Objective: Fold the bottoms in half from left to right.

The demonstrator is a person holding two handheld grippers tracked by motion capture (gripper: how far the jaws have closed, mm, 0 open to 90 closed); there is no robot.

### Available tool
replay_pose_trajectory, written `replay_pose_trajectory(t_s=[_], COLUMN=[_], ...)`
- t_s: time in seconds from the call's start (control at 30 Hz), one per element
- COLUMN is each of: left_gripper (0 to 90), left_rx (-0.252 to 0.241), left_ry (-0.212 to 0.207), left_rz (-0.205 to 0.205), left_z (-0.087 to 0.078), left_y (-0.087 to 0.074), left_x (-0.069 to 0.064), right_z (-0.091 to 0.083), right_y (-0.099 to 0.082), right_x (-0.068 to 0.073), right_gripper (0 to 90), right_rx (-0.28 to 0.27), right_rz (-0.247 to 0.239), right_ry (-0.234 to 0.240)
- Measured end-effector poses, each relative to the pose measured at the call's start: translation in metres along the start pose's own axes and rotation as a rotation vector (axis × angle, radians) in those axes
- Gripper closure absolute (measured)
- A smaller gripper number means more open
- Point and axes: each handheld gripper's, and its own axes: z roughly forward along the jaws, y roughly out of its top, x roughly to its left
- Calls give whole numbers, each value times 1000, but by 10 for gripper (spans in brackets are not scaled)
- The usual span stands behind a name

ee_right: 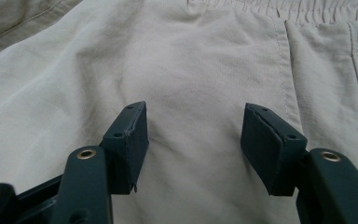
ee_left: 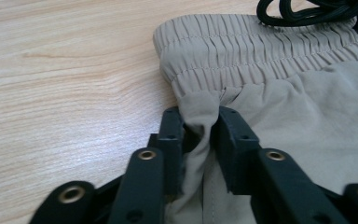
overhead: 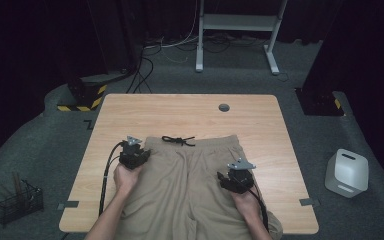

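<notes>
Two tools at the shorts (overhead: 190, 180).
We find the left tool (ee_left: 200, 126) pinching waistband fabric; the right tool (ee_right: 193, 135) gapes over flat cloth.

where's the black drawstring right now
In the high view the black drawstring lies knotted at the middle of the shorts' waistband, on the far edge, up and right of the left gripper pinching that waistband.

One pair of beige shorts (overhead: 192, 185) lies on the one wooden table (overhead: 190, 112), with one black drawstring (overhead: 178, 140) at its waistband. Two grippers: left gripper (overhead: 134, 154), right gripper (overhead: 238, 177). On the floor: one white box (overhead: 347, 172), one black wire basket (overhead: 18, 204).
</notes>
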Motion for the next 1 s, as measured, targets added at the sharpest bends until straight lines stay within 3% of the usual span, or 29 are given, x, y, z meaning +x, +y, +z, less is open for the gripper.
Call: replay_pose_trajectory(t_s=[0.13,0.33,0.53,0.57,0.77,0.87,1.0], left_gripper=[802,866,876,877,877,877,878], left_rx=[-2,-13,-48,-47,-69,-78,-112], left_ry=[-12,-18,-39,-40,-48,-72,-100], left_rz=[-22,-15,-20,-2,17,3,17], left_z=[0,-2,-11,-15,-22,-26,-34], left_y=[0,0,3,6,15,18,26], left_x=[4,3,2,1,-3,-4,-11], right_z=[3,5,5,5,5,5,5], right_y=[3,4,4,4,4,5,5], right_x=[0,1,1,0,0,1,1], right_gripper=[412,410,408,408,401,401,401], right_rx=[0,0,1,2,3,4,4], right_rz=[-2,-2,0,3,5,7,6], right_ry=[1,1,0,1,7,5,7])
